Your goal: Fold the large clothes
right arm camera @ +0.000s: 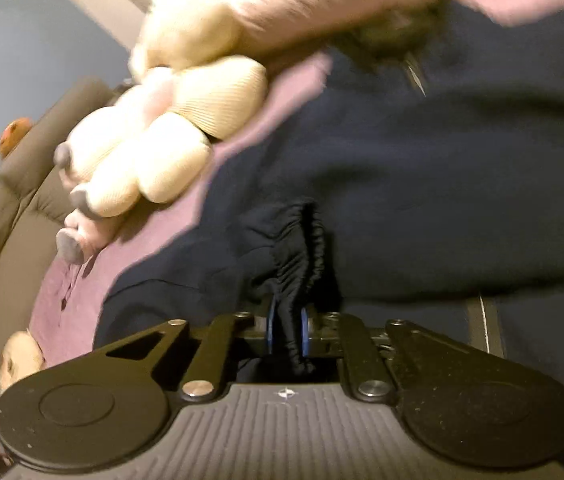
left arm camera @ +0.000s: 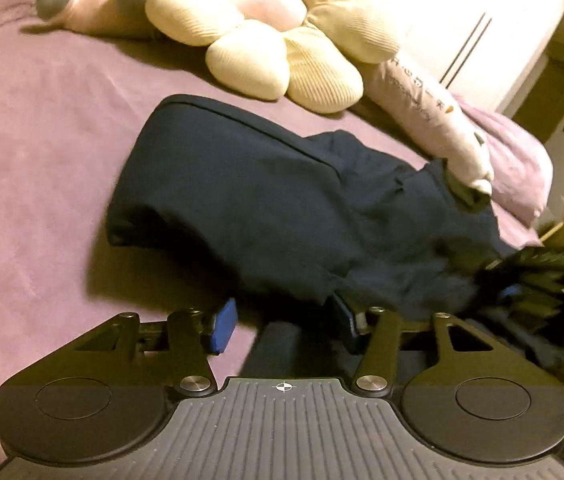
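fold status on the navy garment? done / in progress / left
Done: navy garment is doubled into a loose bundle on the purple bedspread. In hand: right gripper pinches its gathered edge; left gripper is open at the near edge. Left: flatten, square and finish folds.

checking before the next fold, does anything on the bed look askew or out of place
Yes. The navy garment lies bunched, not flat, on the purple sheet, its far corner against the long plush toy. The right gripper pinches gathered fabric.
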Tool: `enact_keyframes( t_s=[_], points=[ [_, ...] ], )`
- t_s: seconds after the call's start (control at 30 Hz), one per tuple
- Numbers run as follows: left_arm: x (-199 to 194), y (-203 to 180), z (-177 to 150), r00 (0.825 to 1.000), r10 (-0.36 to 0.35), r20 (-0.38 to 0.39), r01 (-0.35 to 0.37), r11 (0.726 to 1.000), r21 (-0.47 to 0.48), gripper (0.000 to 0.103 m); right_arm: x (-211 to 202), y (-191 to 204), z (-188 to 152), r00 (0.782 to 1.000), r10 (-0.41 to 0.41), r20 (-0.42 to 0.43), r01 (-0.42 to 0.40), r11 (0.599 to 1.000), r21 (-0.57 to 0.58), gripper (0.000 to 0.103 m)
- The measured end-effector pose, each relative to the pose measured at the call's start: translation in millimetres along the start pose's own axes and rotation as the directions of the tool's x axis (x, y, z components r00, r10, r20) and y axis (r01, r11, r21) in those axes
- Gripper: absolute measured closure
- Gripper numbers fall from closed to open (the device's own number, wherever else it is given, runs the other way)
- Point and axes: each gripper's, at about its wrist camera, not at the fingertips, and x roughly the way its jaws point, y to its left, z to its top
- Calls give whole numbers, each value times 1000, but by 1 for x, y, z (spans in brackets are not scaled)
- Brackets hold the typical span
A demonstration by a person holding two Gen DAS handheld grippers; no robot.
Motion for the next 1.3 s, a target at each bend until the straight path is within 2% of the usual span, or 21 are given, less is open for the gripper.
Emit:
enact_keyframes(
  t_s=[0.07, 0.13, 0.23, 0.3, 0.37, 0.47, 0.53, 0.63, 0.83, 0.93, 1.0, 1.1, 1.2, 1.3],
  points=[
    [-6, -3, 3, 1000, -15, 23, 15, 1000, 0, 56, -22, 18, 10, 996, 31, 78, -26, 997, -69, 93],
    [-10, -13, 6, 998, -44, 55, 42, 999, 29, 57, -44, 35, 22, 988, 47, 148, -29, 992, -126, 93],
    [-3, -34, 9, 997, -36, 72, 28, 993, 113, 61, -73, 56, 40, 970, 65, 236, -17, 980, -199, 93],
    [9, -42, 13, 997, -21, 78, 11, 992, 128, 70, -94, 66, 50, 951, 82, 298, -7, 970, -245, 93],
    [27, -42, 17, 997, 21, 75, -29, 994, 103, 81, -110, 71, 56, 933, 89, 348, 13, 959, -283, 93],
    [48, -25, 24, 997, 51, 51, -50, 999, -19, 84, -120, 71, 63, 917, 60, 394, 67, 951, -301, 93],
    [54, -19, 28, 997, 55, 53, -53, 998, -39, 84, -123, 61, 63, 912, 18, 410, 114, 949, -294, 93],
    [63, -21, 28, 996, 68, 54, -69, 997, 19, 84, -117, 41, 66, 914, -38, 403, 151, 955, -254, 93],
    [63, -20, 27, 996, 76, 50, -78, 996, 47, 84, -83, -6, 60, 934, -159, 322, 220, 961, -165, 93],
    [57, -26, 27, 997, 62, 50, -65, 995, 70, 78, -73, -23, 55, 936, -208, 283, 255, 957, -140, 93],
    [49, -31, 29, 997, 34, 63, -40, 996, 85, 70, -77, -30, 50, 930, -223, 291, 267, 956, -121, 93],
    [38, -45, 29, 997, 1, 77, -10, 993, 119, 65, -91, -42, 53, 916, -234, 326, 277, 957, -91, 93],
    [34, -56, 29, 996, -22, 88, 8, 987, 160, 62, -107, -56, 59, 893, -267, 361, 308, 949, -60, 93],
    [42, -66, 25, 998, -23, 64, 10, 980, 199, 62, -120, -79, 66, 873, -315, 371, 337, 941, 6, 93]
  ],
)
